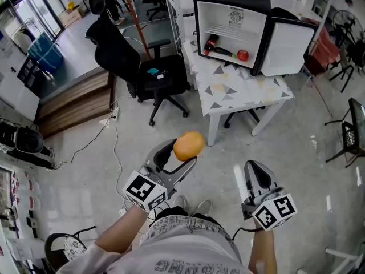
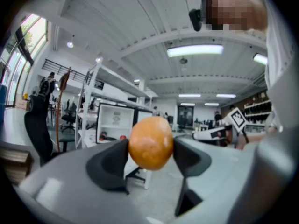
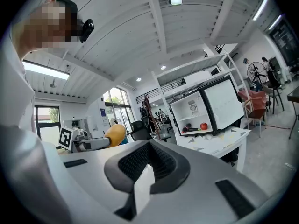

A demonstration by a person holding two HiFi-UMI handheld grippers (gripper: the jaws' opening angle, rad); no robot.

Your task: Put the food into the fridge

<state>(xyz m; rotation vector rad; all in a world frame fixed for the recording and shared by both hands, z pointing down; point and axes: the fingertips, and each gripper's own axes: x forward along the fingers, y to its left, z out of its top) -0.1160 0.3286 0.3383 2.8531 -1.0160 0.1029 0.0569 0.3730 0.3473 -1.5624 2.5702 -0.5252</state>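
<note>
Between left tool (image 2: pixel 150 160) jaws — orange (image 2: pixel 151 143).

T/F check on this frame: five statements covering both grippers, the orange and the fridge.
1. The left gripper is closed on the orange. True.
2. The right gripper holds a piece of food. False: its jaws are together with nothing between them.
3. The fridge has its door shut. False: the door stands open.
4. A red fruit lies inside the fridge. True.
5. The fridge stands on the floor. False: it stands on the white table.
</note>
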